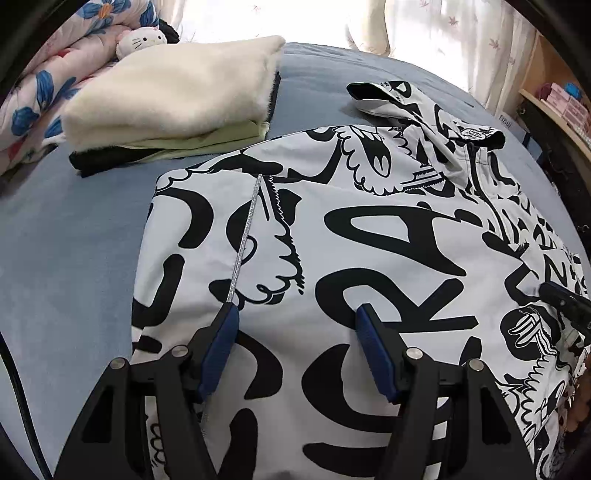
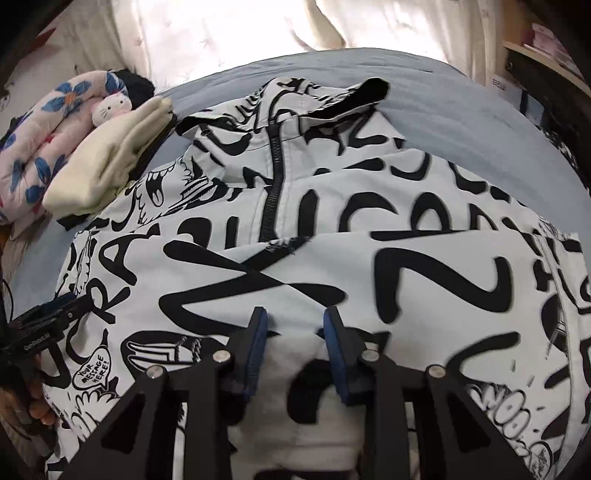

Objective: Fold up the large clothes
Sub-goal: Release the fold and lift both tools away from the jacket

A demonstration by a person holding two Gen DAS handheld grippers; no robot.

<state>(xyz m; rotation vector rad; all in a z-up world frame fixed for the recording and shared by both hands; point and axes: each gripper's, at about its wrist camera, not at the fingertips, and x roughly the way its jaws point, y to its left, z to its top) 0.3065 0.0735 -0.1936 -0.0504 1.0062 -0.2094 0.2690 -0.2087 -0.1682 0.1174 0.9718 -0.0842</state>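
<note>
Nearest the left wrist camera, the left gripper (image 1: 297, 314) hangs just over the jacket (image 1: 332, 258) with its blue-padded jaws spread wide and nothing between them; whether the tips touch the cloth cannot be told. A thin silver zipper line (image 1: 245, 236) runs away from the tip of its left finger across the white fabric with bold black lettering. In the right wrist view, the right gripper (image 2: 295, 317) has its jaws partly open, narrower than the left pair, with a bunched fold of the jacket (image 2: 332, 240) rising between the pads; whether the pads actually pinch it cannot be told. The left gripper (image 2: 48, 317) shows at that view's left edge, and the right gripper (image 1: 565, 299) at the right edge of the left view. The jacket lies spread on the blue bedsheet (image 1: 74, 240), its black front zipper (image 2: 271, 184) leading up to the collar (image 2: 332, 99) at the far end. Beyond it on the left sits a stack of folded clothes (image 1: 173, 96) topped by a cream fleece, then a floral quilt (image 1: 33, 92) with a white cat plush (image 1: 142, 38). Farthest back hang bright curtains (image 1: 424, 26).
</note>
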